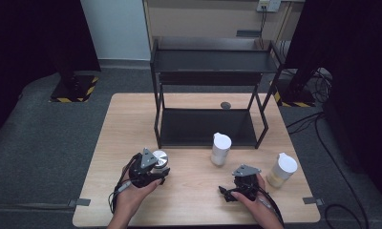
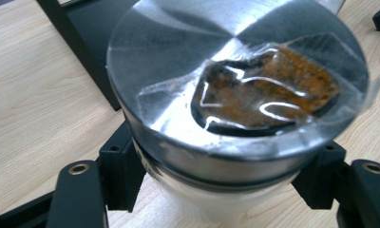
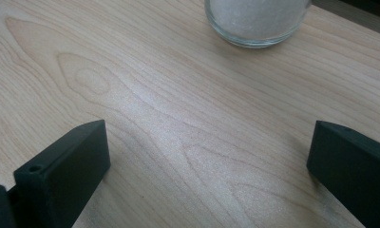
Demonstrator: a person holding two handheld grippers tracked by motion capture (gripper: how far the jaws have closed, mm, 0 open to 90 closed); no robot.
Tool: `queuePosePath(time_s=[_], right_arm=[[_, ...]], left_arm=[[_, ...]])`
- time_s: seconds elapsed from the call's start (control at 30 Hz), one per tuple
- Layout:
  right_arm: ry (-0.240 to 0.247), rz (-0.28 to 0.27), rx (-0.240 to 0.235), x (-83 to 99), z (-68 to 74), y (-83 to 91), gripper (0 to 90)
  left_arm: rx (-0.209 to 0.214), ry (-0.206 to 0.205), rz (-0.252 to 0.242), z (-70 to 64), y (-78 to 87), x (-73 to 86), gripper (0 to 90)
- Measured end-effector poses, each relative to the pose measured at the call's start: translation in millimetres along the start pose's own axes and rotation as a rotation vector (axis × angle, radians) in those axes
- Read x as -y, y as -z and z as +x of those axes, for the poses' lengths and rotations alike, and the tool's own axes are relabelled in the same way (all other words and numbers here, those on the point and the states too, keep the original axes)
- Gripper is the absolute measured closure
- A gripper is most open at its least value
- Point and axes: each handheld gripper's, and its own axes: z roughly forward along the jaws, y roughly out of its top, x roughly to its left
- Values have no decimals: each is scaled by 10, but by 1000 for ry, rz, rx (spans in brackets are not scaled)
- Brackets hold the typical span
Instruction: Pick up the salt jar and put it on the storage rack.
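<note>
My left gripper [image 1: 151, 170] is shut on a small jar with a shiny metal lid [image 1: 159, 159] at the front left of the wooden table [image 1: 132, 119]. In the left gripper view the lid [image 2: 178, 61] carries clear film over a rust-brown patch, and both black jaws press the jar's sides below it. My right gripper [image 1: 240, 183] rests low near the front right, open, with bare wood between its jaws [image 3: 212, 152]. Ahead of it stands a glass jar of white grains [image 3: 257, 21], white-lidded in the high view [image 1: 221, 149].
A black two-tier metal rack [image 1: 208, 90] stands at the back middle of the table. A second white-lidded jar with pale yellow contents [image 1: 281, 170] sits right of my right gripper. A small dark disc [image 1: 225, 105] lies behind the rack's lower shelf.
</note>
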Motion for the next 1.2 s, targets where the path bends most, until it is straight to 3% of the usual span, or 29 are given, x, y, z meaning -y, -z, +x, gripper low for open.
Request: queuePosePath(time_s=[0.13,0.57,0.87,1.2], right_arm=[[0,0,0,-1,1,0,10],[-1,1,2,6,9,7,10],[-1,1,1,6,9,7,10],[-1,1,1,6,9,7,10]], left_arm=[[-2,18,3,-49,-22,-34,301],[-4,-5,20,-184,-185,-172,301],[-15,12,22,-163,-361,-280,301],[-28,5,6,-161,-533,-532,300]])
